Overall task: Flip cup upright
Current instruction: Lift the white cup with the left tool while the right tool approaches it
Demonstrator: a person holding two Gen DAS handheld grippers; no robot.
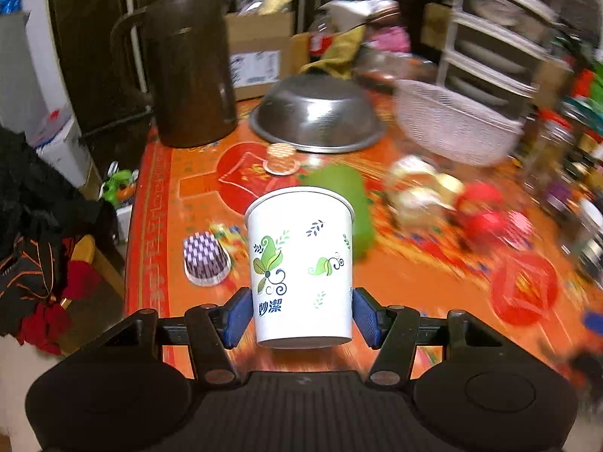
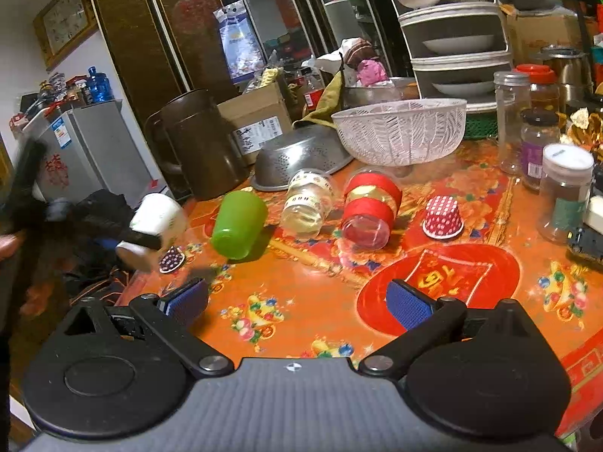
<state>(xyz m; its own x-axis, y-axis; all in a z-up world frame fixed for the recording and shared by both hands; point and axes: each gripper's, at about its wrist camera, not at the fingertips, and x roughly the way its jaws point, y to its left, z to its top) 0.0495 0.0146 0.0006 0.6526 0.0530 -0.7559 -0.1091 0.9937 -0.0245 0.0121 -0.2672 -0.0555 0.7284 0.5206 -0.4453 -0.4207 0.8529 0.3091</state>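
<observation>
My left gripper (image 1: pixel 301 314) is shut on a white paper cup (image 1: pixel 301 263) with green leaf prints and holds it rim up above the orange table (image 1: pixel 181 196). The right wrist view shows the same cup (image 2: pixel 156 222), blurred, gripped at the table's left edge. A green cup (image 2: pixel 237 226), a clear cup with a patterned band (image 2: pixel 307 199) and a clear cup with a red and gold band (image 2: pixel 367 207) lie on their sides in the middle of the table. My right gripper (image 2: pixel 297 301) is open and empty above the near table.
A dark brown jug (image 1: pixel 188 71), an upturned steel colander (image 1: pixel 316 113) and a white mesh basket (image 2: pixel 399 130) stand at the back. Jars (image 2: pixel 565 192) crowd the right side. Small paper cupcake liners (image 2: pixel 443 216) (image 1: pixel 205 260) sit upside down on the table.
</observation>
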